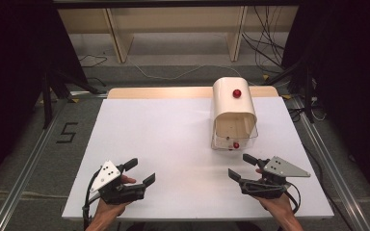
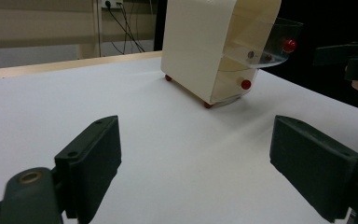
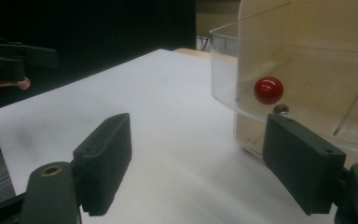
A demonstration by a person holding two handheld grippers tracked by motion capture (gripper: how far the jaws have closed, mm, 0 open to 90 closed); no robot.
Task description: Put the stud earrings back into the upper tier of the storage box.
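A cream box with a rounded top (image 1: 232, 107) stands at the right middle of the white table (image 1: 173, 139). It has a red knob on its top (image 1: 236, 93) and a clear front drawer (image 1: 234, 138) with a red knob (image 1: 236, 145). In the left gripper view the cream box (image 2: 200, 46) stands ahead to the right, its clear drawer (image 2: 270, 42) slid out. My left gripper (image 1: 140, 171) rests open at the near left. My right gripper (image 1: 242, 166) stands open just in front of the drawer (image 3: 303, 93), whose red knob (image 3: 268, 90) is close ahead.
A wooden strip (image 1: 159, 92) runs along the table's far edge. Shelf legs and loose cables (image 1: 265, 43) lie on the floor behind. Metal rails (image 1: 24, 159) flank the table on both sides.
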